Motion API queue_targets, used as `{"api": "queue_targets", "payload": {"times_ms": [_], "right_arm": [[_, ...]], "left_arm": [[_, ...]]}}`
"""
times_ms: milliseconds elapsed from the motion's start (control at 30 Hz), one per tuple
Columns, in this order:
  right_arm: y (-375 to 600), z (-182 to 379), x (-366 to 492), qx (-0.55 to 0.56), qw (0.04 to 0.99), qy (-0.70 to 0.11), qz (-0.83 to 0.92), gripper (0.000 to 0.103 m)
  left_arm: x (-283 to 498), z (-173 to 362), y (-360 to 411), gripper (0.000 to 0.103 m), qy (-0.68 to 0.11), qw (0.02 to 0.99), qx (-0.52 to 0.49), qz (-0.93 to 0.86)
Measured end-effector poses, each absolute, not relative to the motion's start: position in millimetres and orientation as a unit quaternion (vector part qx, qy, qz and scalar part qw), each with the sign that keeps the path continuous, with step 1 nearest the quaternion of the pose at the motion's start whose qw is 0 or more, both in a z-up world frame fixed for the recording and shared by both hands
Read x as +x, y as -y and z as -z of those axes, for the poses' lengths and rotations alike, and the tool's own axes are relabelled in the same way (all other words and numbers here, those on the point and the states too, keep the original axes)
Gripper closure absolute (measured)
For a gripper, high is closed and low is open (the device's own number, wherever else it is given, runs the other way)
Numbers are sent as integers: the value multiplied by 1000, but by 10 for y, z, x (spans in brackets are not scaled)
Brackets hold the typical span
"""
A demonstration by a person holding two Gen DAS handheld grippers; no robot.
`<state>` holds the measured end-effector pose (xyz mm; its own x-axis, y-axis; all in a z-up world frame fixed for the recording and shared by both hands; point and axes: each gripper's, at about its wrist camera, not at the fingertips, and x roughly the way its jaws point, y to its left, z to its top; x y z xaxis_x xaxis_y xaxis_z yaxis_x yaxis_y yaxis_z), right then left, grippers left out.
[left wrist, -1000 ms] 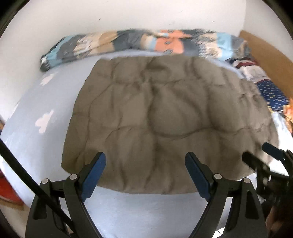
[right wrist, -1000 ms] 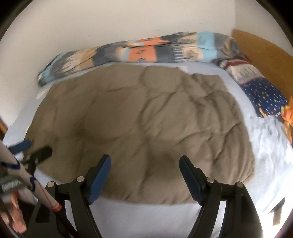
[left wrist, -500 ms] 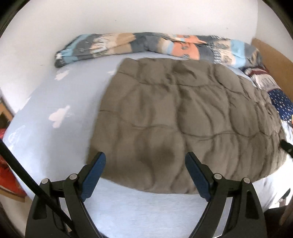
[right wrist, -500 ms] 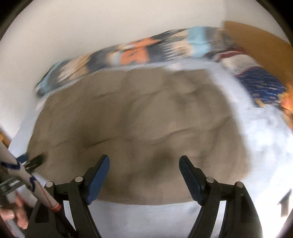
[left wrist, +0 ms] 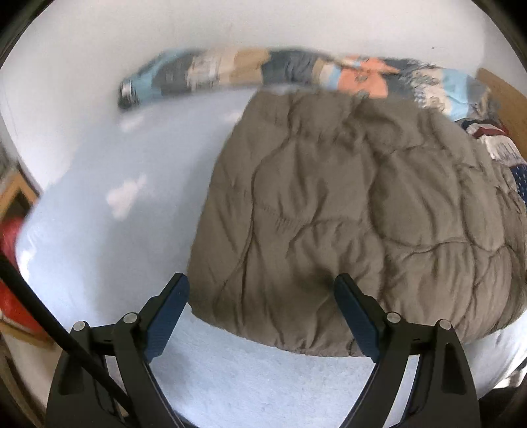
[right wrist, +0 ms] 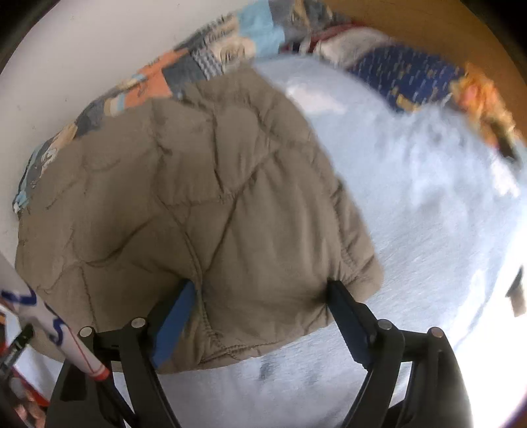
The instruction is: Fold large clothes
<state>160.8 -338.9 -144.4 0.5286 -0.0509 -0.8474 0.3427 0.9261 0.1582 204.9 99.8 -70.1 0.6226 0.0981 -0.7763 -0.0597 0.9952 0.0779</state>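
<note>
A taupe quilted garment [left wrist: 355,210] lies spread flat on a light blue bed sheet [left wrist: 98,237]. My left gripper [left wrist: 260,286] hovers over its near left corner, jaws wide open, and the corner's edge shows between the fingers. In the right wrist view the same garment [right wrist: 184,184] fills the left half. My right gripper [right wrist: 260,288] is at its near right corner, jaws wide and still opening. The hem bulges between the blue pads, and fabric covers the tip of the left finger [right wrist: 174,316]. Neither gripper holds anything.
A patchwork blanket [left wrist: 263,69] is rolled along the white wall at the far side. Patterned pillows [right wrist: 405,75] and a wooden headboard [right wrist: 411,26] lie at the right. A red object [left wrist: 10,273] sits beyond the bed's left edge. Bare sheet [right wrist: 428,214] stretches right of the garment.
The left view has swung so the garment sits further right. My right gripper has travelled right, rolled and dropped onto the garment's near right corner.
</note>
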Motion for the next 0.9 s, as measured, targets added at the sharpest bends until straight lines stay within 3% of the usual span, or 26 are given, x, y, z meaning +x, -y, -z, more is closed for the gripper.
{"api": "queue_targets", "payload": {"times_ms": [200,533,900], "right_arm": [[2859,1074,1475,78,911,-399,70,16],[2318,1241,1550,35,906,-422,23,16],[2315,1457,1668,38,887,-460,22,16]], "left_arm": [[1882,559,-746,14,-383,922,47,-13],[1916,800,-263,14,-401,910,100,22],[1990,914,-226,14,-416,904,98,24]]}}
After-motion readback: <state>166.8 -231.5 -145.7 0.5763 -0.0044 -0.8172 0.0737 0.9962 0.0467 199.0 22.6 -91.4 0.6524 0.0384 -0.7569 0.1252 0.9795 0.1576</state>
